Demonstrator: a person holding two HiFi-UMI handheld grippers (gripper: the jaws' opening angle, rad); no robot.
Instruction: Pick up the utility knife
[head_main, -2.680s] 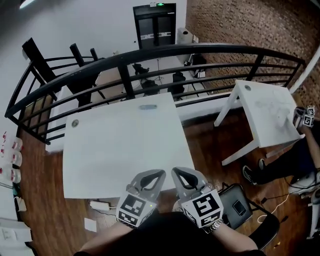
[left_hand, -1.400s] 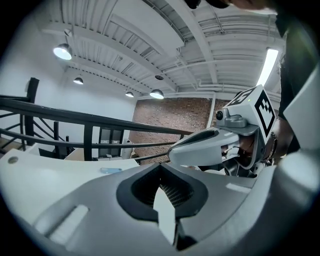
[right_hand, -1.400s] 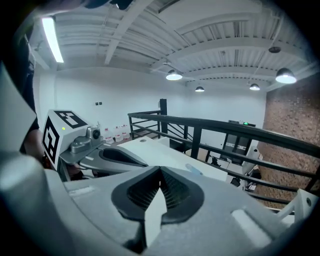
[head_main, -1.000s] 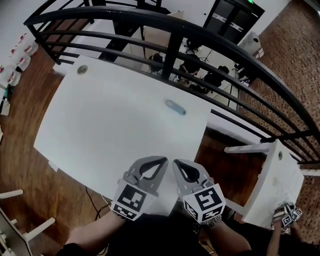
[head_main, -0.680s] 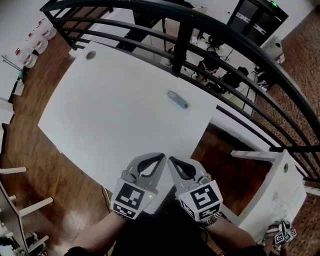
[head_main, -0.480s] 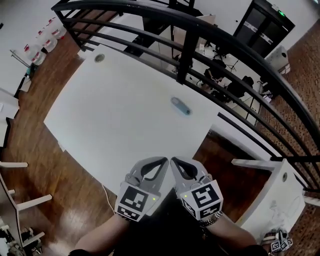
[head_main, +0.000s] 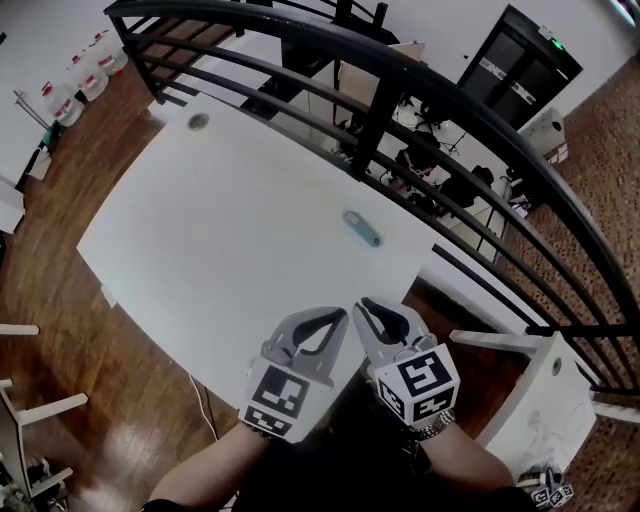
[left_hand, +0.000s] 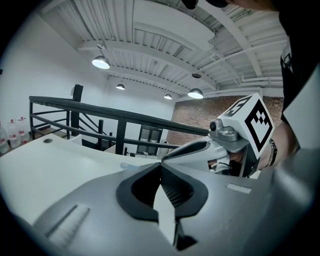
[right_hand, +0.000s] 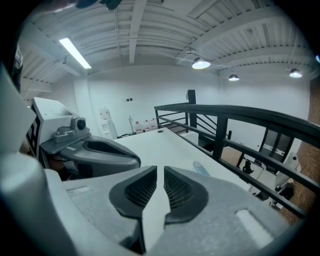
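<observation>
A pale blue-grey utility knife (head_main: 362, 228) lies on the white table (head_main: 230, 240) close to its far right edge, beside the railing. Both grippers hover side by side over the table's near edge, well short of the knife. My left gripper (head_main: 342, 314) is shut with nothing in it; in its own view the tips meet (left_hand: 161, 164) and the knife (left_hand: 126, 165) is a faint shape beyond them. My right gripper (head_main: 361, 304) is opening: a narrow gap (right_hand: 160, 171) shows between its pads, with nothing in it. In that view the knife (right_hand: 201, 168) lies ahead and to the right.
A black metal railing (head_main: 400, 70) runs along the table's far side, with a lower floor beyond it. A second small white table (head_main: 540, 400) stands at the lower right. Bottles (head_main: 80, 75) sit on the floor at the upper left. Wooden floor surrounds the table.
The head view has swung, so the table and knife sit differently in the picture. Both grippers have edged forward over the table's near edge. The right one has moved slightly away from the left.
</observation>
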